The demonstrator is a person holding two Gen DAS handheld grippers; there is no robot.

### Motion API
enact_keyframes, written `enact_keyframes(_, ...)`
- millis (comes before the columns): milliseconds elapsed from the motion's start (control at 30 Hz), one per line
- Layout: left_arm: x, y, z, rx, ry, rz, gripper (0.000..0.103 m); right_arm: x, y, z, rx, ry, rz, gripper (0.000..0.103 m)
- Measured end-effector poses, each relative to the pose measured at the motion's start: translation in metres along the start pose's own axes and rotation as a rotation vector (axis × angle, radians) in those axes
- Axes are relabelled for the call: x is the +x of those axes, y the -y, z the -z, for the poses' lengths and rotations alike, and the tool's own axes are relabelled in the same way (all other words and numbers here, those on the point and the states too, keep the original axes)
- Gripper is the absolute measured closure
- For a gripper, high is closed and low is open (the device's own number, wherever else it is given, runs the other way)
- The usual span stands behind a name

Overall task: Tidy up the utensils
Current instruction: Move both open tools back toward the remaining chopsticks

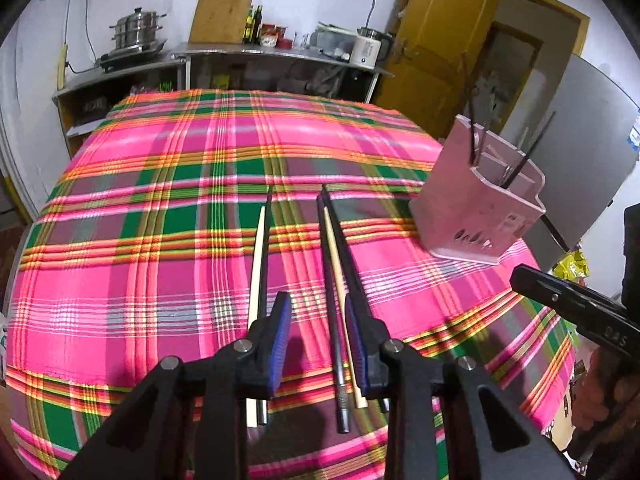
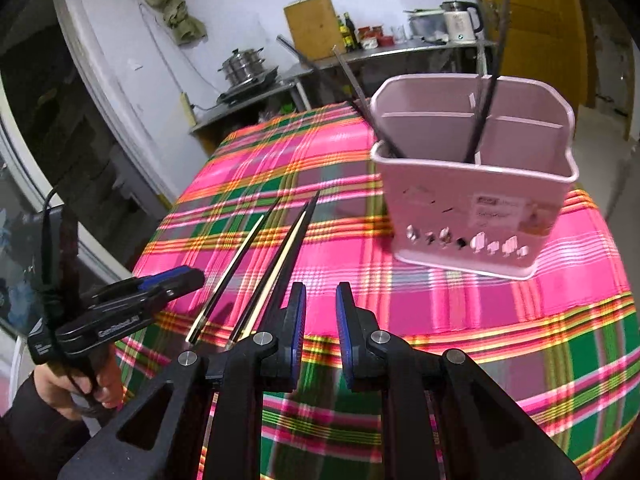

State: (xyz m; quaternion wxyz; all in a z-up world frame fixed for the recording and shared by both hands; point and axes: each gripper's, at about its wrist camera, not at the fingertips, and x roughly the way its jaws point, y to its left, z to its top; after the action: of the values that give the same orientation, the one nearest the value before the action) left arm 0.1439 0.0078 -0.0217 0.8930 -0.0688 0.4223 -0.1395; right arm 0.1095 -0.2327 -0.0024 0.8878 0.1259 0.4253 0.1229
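Note:
Several chopsticks lie on the plaid tablecloth point(image 1: 160, 240): a left pair, one pale point(image 1: 256, 264) and one dark, and a right group of dark and pale sticks point(image 1: 334, 264). My left gripper point(image 1: 318, 320) is open just above them, its fingers between the two groups, holding nothing. A pink divided utensil holder point(image 1: 480, 200) stands at the right with several dark chopsticks in it. In the right wrist view the holder point(image 2: 472, 200) is ahead, the chopsticks point(image 2: 276, 256) lie to the left, and my right gripper point(image 2: 320, 308) is open and empty above the cloth.
The left gripper body point(image 2: 120, 312) and the hand holding it show at the left of the right wrist view. A metal counter point(image 1: 280, 54) with pots, bottles and a kettle stands behind the table. A yellow door point(image 1: 440, 40) is at the back right.

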Motion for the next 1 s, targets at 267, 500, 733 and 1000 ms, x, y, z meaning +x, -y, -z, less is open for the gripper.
enact_keyframes(267,0.040,-0.016,0.001,0.000,-0.061,-0.015,0.074,0.020,-0.006,0.005,-0.008,-0.044,-0.002,0.087)
enact_keyframes(500,0.051,-0.023,-0.001,0.017,-0.061,-0.012,0.074,0.031,-0.007,0.002,-0.011,-0.062,0.007,0.087)
enact_keyframes(733,0.053,-0.025,-0.004,0.016,-0.057,0.017,0.074,0.039,-0.012,0.002,-0.019,-0.076,0.008,0.087)
enact_keyframes(1000,0.061,-0.026,-0.005,0.018,-0.073,0.017,0.074,0.042,-0.011,0.003,-0.022,-0.084,0.019,0.087)
